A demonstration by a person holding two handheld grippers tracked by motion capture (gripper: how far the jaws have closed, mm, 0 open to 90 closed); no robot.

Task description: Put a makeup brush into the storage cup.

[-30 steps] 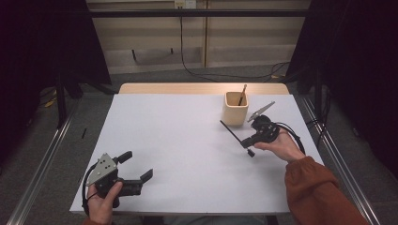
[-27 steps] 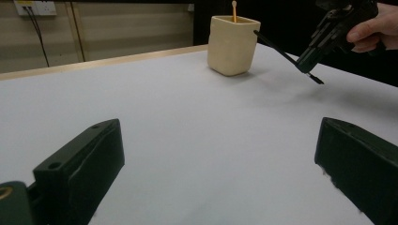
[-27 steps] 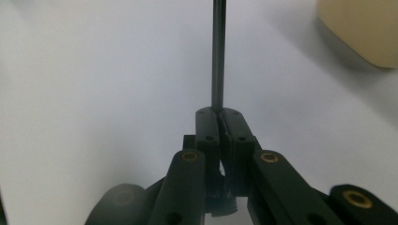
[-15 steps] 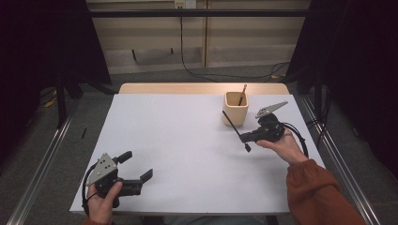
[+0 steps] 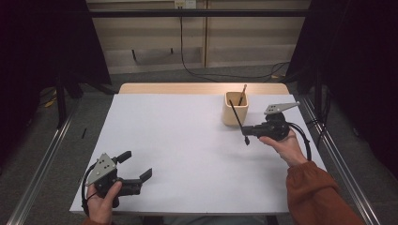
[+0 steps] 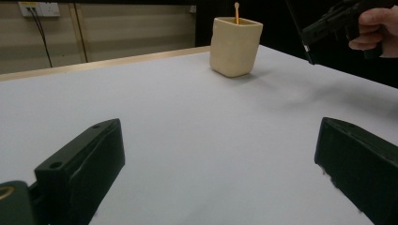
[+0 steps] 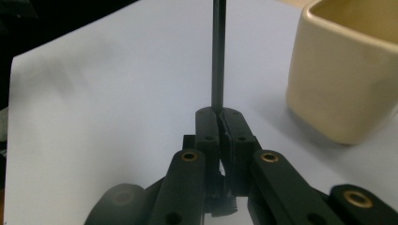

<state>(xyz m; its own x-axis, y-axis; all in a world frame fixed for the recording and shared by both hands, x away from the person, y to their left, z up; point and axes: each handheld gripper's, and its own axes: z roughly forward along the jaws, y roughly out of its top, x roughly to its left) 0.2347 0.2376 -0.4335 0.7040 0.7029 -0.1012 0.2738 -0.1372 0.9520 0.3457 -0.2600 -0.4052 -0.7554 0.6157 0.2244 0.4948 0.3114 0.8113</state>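
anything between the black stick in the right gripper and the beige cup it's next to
Nothing visible does. The right gripper holds the black stick beside the beige cup, whose open top holds just one thin wooden stick at the far side.

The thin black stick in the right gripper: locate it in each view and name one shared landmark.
High view: the thin black stick slants at right of centre, before the cream square cup.
Left gripper view: top right, beside the right gripper.
Right gripper view: rising from the shut jaws, top centre.
Shared landmark: the cup.
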